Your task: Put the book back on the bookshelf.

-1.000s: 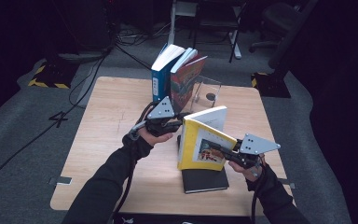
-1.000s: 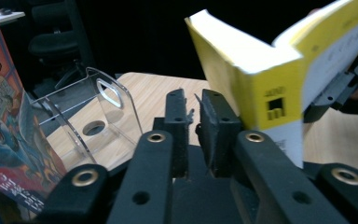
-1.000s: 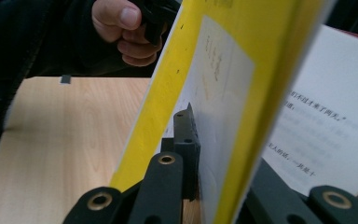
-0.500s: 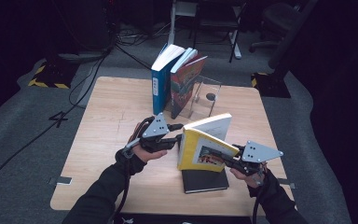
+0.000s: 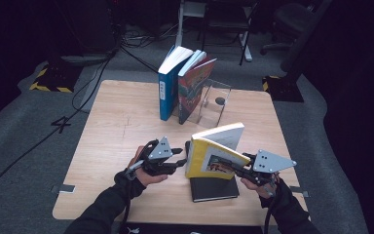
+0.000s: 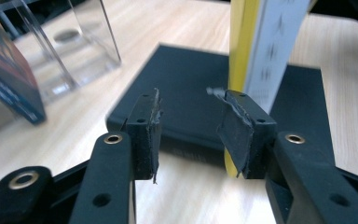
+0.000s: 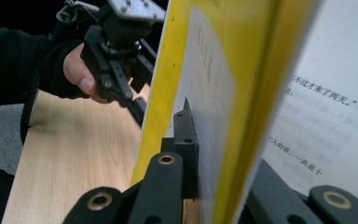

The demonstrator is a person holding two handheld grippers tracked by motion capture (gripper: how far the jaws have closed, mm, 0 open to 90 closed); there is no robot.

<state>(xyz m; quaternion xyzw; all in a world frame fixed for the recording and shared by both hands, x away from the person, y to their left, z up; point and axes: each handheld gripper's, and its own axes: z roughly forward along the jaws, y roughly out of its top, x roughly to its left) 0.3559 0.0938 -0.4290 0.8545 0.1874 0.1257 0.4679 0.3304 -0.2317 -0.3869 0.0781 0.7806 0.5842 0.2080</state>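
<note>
Fronting a dark room, wooden table (image 5: 117, 126)

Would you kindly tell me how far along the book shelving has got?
Done: two books stand against the clear bookend. In hand: the right claw grips the yellow book upright; the left claw has just been opening, nothing between its jaws. Left: the black book lies flat.

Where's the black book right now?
In the high view, the black book lies flat at the table's near right edge, under the yellow book clamped upright in the right gripper.
</note>
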